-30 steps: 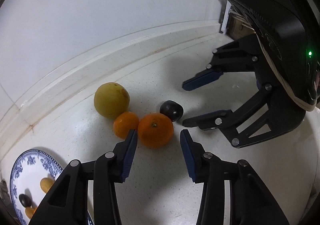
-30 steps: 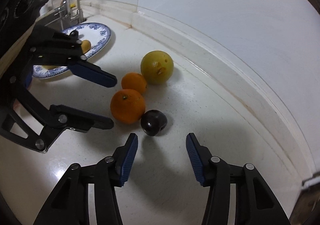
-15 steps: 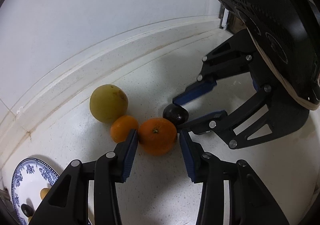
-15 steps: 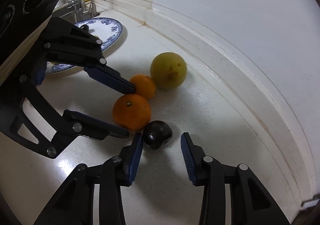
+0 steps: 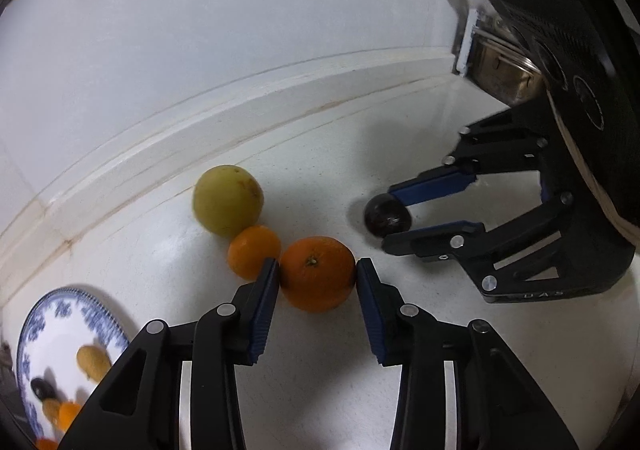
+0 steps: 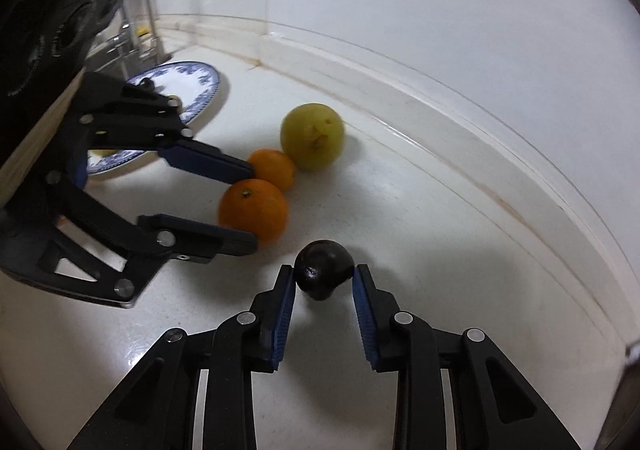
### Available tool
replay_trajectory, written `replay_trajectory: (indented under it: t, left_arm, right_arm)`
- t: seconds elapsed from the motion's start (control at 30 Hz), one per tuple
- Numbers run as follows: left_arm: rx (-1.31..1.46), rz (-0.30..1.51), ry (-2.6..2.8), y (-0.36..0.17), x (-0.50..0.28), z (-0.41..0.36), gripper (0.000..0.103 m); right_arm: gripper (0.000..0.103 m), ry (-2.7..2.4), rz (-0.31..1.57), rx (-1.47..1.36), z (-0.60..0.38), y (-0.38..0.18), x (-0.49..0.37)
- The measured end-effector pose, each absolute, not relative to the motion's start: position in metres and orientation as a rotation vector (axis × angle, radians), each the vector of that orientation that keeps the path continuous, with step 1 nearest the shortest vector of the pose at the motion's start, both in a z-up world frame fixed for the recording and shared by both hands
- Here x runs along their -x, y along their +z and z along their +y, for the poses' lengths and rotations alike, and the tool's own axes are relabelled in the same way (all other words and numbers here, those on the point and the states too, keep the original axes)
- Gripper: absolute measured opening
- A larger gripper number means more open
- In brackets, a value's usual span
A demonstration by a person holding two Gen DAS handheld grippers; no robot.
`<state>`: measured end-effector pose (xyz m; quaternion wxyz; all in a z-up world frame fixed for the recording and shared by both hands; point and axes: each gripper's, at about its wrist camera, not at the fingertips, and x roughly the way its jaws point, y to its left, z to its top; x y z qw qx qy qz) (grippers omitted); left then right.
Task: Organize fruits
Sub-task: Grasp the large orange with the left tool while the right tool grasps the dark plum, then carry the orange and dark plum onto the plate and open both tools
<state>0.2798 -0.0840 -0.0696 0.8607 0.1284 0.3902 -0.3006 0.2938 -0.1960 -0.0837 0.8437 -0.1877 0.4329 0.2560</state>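
A: Left gripper (image 5: 316,274) clamping the large orange (image 5: 317,273), blue pads (image 5: 267,302) pressing both flanks, fruit sitting right at the fingertips on the white counter (image 5: 320,370).

B: And lying just beyond the left finger, touching it, a smaller orange (image 5: 253,250); farther out past that, a yellow-green fruit (image 5: 227,199) resting against the smaller one.

A: Right gripper (image 6: 324,277) pinching the dark plum (image 6: 324,275) between its tips, pads meeting each side.

B: Possibly lifting slightly off the counter, though hard telling from this angle.

A: Sitting well off to the left of both finger pairs, a blue-patterned plate (image 5: 44,314) holding several small fruits, blurred there.

B: Also showing in the right wrist view behind the left gripper's fingers, partly hidden.
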Motion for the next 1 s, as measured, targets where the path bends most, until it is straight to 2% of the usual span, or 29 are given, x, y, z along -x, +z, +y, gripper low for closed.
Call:
replay_trajectory:
  t: [0.37,1.0]
  left_arm:
    - [-0.177,0.761,-0.543,-0.047,-0.246,-0.049,0.039]
    - [-0.059,0.657,-0.408,-0.007,-0.187,0.03,0.038]
  right_arm:
    - [0.031,0.443,0.851,0.251,-0.191,-0.06,-0.258]
    - [0.031,0.426,0.73,0.158,-0.127,-0.012,-0.201]
